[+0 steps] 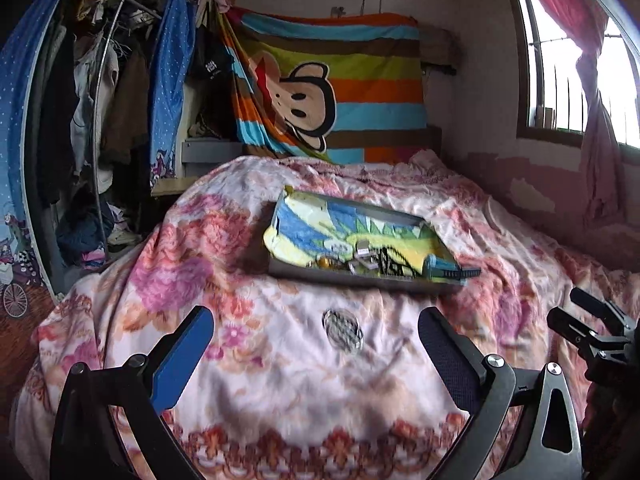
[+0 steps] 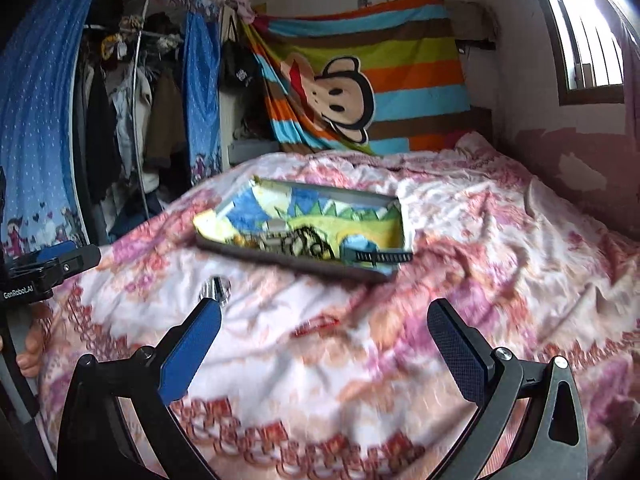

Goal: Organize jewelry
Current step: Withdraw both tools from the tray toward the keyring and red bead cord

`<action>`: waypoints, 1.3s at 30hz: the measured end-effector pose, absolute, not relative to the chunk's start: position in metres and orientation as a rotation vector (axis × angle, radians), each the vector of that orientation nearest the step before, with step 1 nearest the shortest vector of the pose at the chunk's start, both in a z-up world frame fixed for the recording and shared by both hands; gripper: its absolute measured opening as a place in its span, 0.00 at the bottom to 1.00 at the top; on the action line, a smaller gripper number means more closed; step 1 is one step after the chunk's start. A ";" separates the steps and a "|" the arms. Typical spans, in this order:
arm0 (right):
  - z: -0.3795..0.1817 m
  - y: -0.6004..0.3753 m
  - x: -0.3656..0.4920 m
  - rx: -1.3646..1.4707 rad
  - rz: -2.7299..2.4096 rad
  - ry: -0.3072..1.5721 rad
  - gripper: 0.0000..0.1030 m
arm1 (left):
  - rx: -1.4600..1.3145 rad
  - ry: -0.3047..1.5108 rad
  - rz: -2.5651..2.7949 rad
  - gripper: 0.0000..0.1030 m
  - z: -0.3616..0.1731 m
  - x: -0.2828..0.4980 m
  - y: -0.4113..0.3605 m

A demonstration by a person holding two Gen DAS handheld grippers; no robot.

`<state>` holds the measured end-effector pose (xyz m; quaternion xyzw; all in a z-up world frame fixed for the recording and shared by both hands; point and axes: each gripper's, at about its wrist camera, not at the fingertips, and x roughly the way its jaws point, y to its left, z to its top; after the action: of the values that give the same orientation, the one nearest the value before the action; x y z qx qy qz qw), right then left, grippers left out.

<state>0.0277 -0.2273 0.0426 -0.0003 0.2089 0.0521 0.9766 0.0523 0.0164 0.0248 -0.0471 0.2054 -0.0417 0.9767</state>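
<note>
A shallow grey tray point(image 1: 360, 278) lined with a colourful towel lies on the bed and holds several small jewelry pieces point(image 1: 360, 258) and a black comb-like clip point(image 1: 466, 274). It also shows in the right wrist view point(image 2: 288, 258). A round sparkly piece point(image 1: 343, 330) lies on the blanket in front of the tray, between my left gripper's point(image 1: 316, 338) open fingers. In the right wrist view this round piece point(image 2: 216, 288) sits beside the left fingertip. A red hair clip point(image 2: 316, 326) lies on the blanket between my right gripper's point(image 2: 324, 328) open fingers. Both grippers are empty.
The bed carries a pink floral blanket point(image 1: 240, 380). A striped monkey blanket point(image 1: 340, 80) hangs at the head. An open wardrobe with clothes point(image 1: 100, 100) stands left. A window with a pink curtain point(image 1: 580, 60) is right. The right gripper's body point(image 1: 592, 332) shows at the left view's right edge.
</note>
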 end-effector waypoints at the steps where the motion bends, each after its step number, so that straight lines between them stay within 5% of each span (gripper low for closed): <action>1: 0.040 -0.228 0.027 -0.003 0.103 0.441 0.98 | -0.093 0.428 -0.086 1.00 0.022 0.050 0.016; 28: -0.015 -0.248 0.134 0.051 0.290 0.768 0.98 | -0.213 0.666 -0.169 1.00 -0.016 0.126 0.020; 39: -0.031 -0.210 0.164 -0.154 0.359 0.801 0.98 | -0.285 0.740 -0.275 1.00 -0.028 0.161 0.024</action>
<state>0.1639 -0.2104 -0.0305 -0.0743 0.3872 0.1738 0.9024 0.1612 0.0236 -0.0283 -0.1384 0.3592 -0.1336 0.9132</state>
